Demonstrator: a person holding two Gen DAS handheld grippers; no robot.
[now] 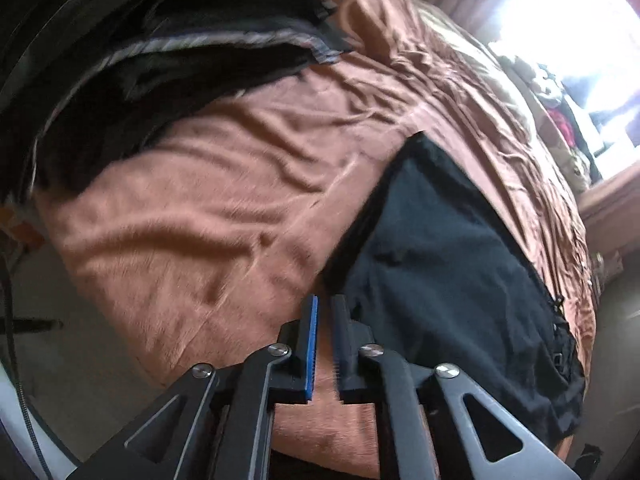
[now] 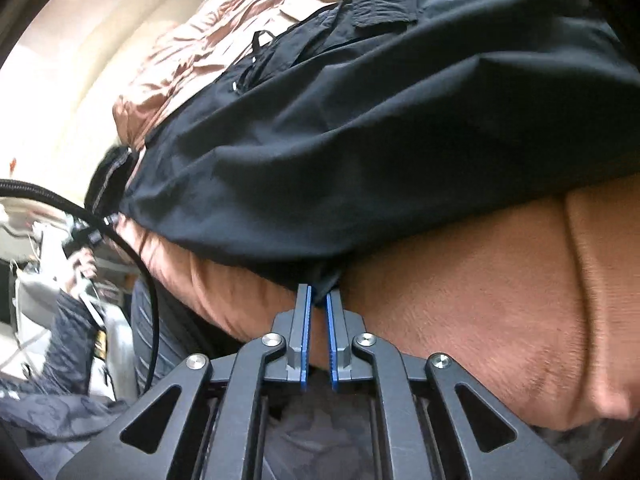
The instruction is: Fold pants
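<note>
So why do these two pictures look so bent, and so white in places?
Left wrist view: the fisheye lens curves the bed, the window is blown out white, and the cloth is smeared by motion blur. Right wrist view: the same bending, a washed-out wall, blur at the left edge.

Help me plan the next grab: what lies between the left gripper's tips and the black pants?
Only bare brown blanket. In the left wrist view, the left gripper sits just beside the edge of the pants, holding nothing.
</note>
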